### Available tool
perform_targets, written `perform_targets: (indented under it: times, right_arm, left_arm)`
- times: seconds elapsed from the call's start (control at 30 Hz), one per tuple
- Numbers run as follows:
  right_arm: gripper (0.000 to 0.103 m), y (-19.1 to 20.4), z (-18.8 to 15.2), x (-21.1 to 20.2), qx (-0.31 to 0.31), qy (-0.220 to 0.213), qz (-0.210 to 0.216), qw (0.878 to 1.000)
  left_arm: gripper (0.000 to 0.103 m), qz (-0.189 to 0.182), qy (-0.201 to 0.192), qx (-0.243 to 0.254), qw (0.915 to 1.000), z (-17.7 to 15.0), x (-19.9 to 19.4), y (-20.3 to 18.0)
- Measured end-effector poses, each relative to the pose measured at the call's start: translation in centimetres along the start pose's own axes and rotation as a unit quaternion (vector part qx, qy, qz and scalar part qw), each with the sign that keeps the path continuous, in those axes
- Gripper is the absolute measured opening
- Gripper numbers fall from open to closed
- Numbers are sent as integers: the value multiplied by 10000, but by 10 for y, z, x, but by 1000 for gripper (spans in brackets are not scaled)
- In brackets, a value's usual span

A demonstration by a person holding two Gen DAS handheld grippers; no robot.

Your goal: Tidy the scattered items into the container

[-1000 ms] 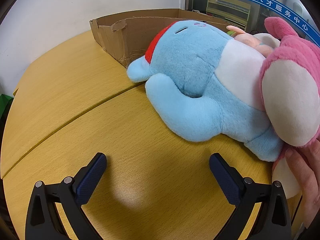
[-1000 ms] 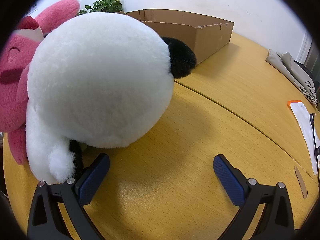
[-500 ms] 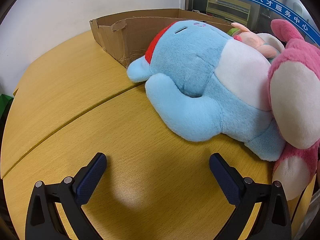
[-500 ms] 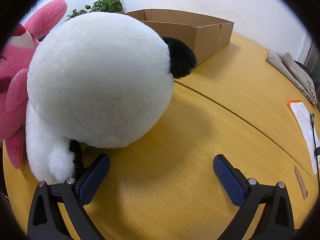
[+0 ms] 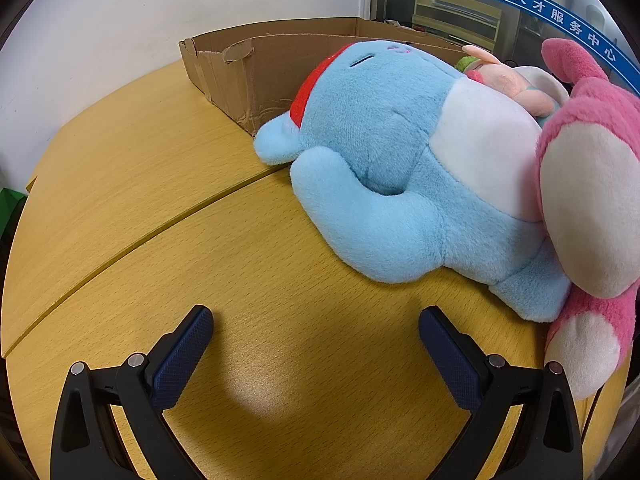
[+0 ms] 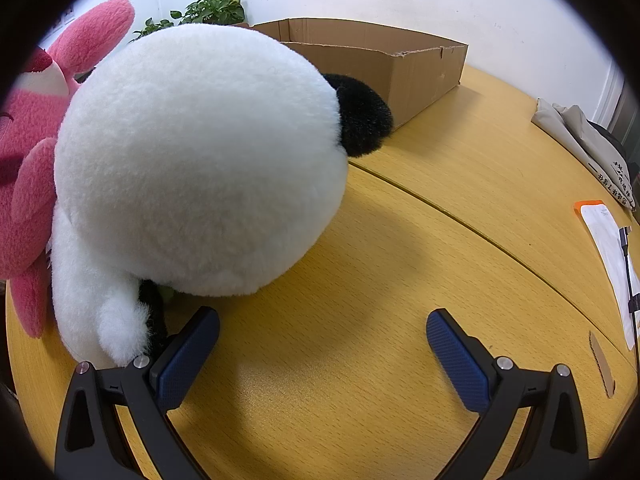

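A blue plush toy (image 5: 400,168) lies on the wooden table (image 5: 160,200) against an open cardboard box (image 5: 260,64). A pink plush (image 5: 588,208) lies against its right side, with a small peach toy (image 5: 508,80) behind. My left gripper (image 5: 316,324) is open and empty, short of the blue plush. In the right wrist view a large white and black panda plush (image 6: 200,160) lies before the same box (image 6: 400,64), the pink plush (image 6: 28,152) at its left. My right gripper (image 6: 322,324) is open and empty, its left finger (image 6: 188,356) close to the panda's underside.
A seam crosses the table (image 6: 480,232). Folded cloth (image 6: 584,144) and a white paper with an orange edge (image 6: 608,248) lie at the table's right edge. A potted plant (image 6: 208,8) stands behind the box. A wall is behind the table.
The pink plush has shifted right in the left view and left in the right view. A hand at the left view's lower right edge has gone. Both grippers have stayed still.
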State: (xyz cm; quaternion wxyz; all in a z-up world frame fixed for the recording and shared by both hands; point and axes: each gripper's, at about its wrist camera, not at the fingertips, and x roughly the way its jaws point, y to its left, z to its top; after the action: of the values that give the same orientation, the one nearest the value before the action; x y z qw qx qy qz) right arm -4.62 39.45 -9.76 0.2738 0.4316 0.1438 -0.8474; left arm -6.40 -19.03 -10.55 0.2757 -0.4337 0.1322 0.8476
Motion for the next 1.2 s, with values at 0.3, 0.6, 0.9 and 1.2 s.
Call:
perform_targets:
  times: [0.3, 0.6, 0.9, 1.2]
  right_arm:
    - [103, -1, 2, 1, -5, 4, 9, 10000]
    - [103, -1, 6, 4, 51, 9, -44, 10000]
    - [103, 3, 9, 7, 252, 16, -205, 9995]
    - [103, 13, -9, -7, 897, 19, -676, 9937]
  left_arm:
    - [103, -68, 3, 92, 9999, 0, -2, 2]
    - [103, -67, 5, 94, 9999, 0, -1, 2]
    - [103, -7, 2, 26, 10000, 1, 0, 1]
    - [103, 718, -20, -956, 9928, 8, 8, -19]
